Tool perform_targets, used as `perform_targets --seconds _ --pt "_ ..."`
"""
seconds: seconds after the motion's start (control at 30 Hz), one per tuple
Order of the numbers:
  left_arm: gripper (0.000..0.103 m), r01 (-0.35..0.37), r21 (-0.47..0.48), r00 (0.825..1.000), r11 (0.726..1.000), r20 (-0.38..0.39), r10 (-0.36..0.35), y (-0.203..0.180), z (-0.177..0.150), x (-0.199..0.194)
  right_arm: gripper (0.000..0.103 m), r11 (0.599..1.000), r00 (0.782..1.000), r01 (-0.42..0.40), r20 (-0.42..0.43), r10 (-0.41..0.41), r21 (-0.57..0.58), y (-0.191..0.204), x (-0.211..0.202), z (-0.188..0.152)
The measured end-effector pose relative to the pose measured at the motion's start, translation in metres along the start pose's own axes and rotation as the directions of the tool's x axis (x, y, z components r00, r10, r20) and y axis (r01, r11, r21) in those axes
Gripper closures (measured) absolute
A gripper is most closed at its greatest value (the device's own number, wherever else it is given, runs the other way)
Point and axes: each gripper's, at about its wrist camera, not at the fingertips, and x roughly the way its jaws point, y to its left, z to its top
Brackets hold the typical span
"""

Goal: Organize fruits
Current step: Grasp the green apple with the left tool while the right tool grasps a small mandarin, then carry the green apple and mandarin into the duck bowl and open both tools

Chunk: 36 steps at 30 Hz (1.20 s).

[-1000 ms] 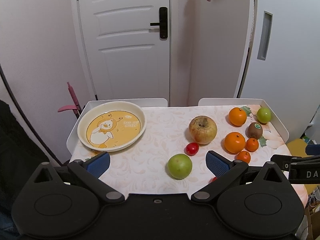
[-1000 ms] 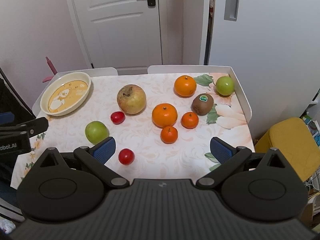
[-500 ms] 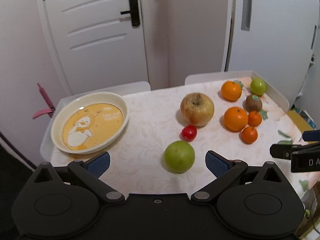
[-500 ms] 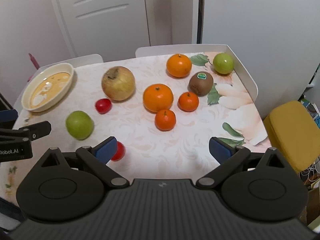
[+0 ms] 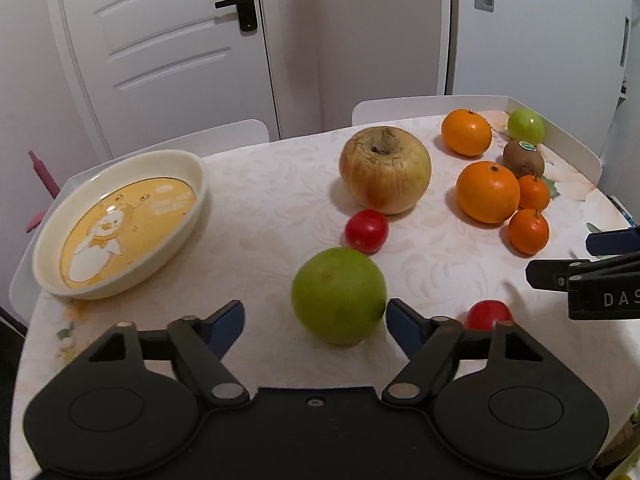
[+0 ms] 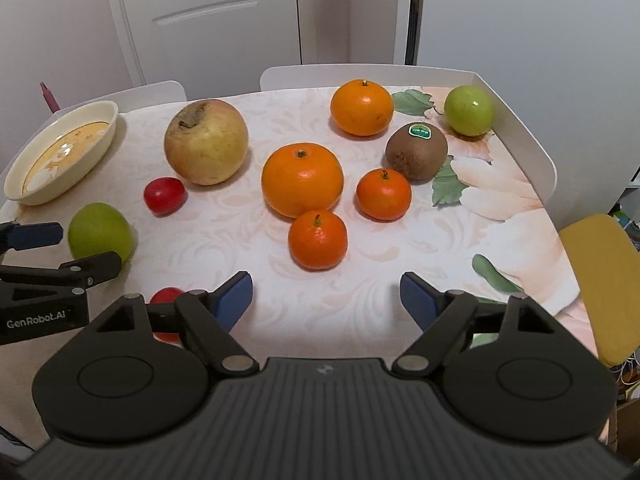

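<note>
Here, kiwi (image 6: 416, 151) with green sticker, left gripper (image 6: 32, 248) marked "GenRobot.AI"

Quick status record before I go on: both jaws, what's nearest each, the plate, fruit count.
left gripper: jaws closing, green fruit between them, left pad clear of it
right gripper: jaws closing, nothing between; small orange just ahead
plate: no fruit in it, far left on the table
fruit on table: eleven, none lifted
</note>
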Motion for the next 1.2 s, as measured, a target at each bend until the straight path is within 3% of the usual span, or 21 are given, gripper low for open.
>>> perform_targets --seconds 0.1,0.27,0.77,0.83,1.2 --pt "0.027 -0.006 -0.011 1.000 1.000 0.005 0.006 -0.003 0.002 0.004 0.013 1.000 1.000 -0.008 -0.003 0.008 -0.008 -0.001 0.005 0.002" --pt "0.044 0.006 -0.005 1.000 1.000 0.003 -0.005 -0.010 0.005 0.010 0.014 1.000 1.000 -0.014 -0.001 0.014 -0.021 -0.003 0.014 0.006" --pt "0.045 -0.040 -0.013 0.999 0.999 0.008 0.040 -0.016 0.004 0.009 0.038 0.996 0.999 -0.042 0.008 0.043 -0.077 -0.002 0.025 0.017" --pt "0.045 -0.050 -0.018 0.999 0.999 0.011 0.050 -0.015 0.003 0.008 0.052 0.995 0.999 -0.046 0.009 0.047 -0.089 -0.001 0.025 0.017" --pt "0.045 -0.101 -0.069 0.994 0.993 0.031 0.103 -0.010 0.001 -0.020 0.052 0.987 0.995 -0.096 0.014 0.099 -0.125 0.006 0.003 0.021"
